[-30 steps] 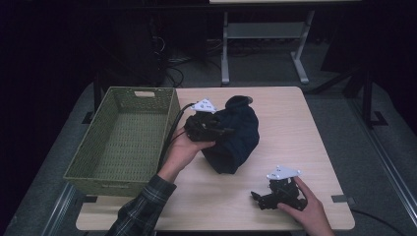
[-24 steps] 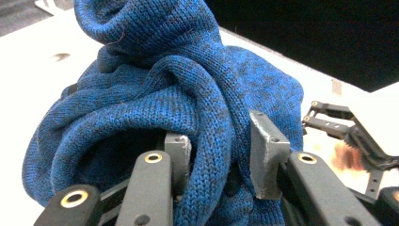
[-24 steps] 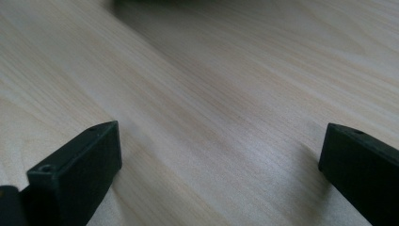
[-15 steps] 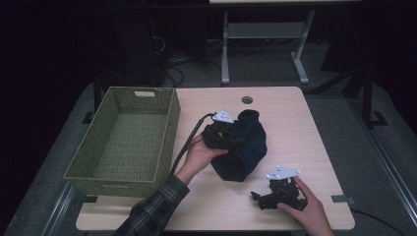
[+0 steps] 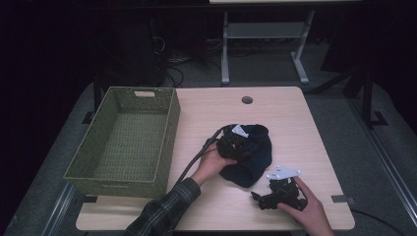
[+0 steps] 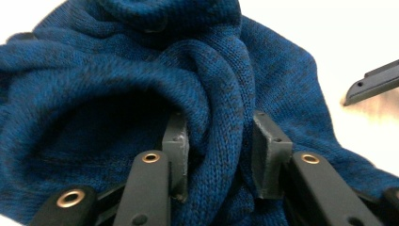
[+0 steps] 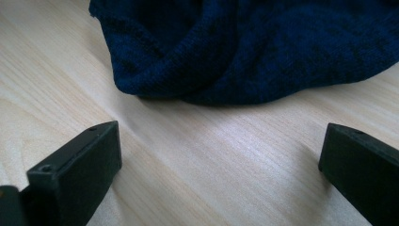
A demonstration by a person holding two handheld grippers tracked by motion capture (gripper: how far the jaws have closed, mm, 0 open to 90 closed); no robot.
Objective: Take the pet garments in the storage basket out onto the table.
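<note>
Sweater (image 6: 141, 80) | left tongs (image 6: 219, 141) pinching fold | right tongs (image 7: 219, 155) wide, low over table (image 7: 197, 160)

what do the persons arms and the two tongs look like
Both tongs are black, each topped by a pale grey three-cornered plate. The left tongs trail a black cable toward the table's near edge; up close their arms carry brass-coloured rivets and dark grey pads. The right tongs end in plain black blocky tips. The left forearm wears a dark plaid sleeve.

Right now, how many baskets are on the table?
1. The green basket sits on the table's left side, apart from the blue knit.
</note>
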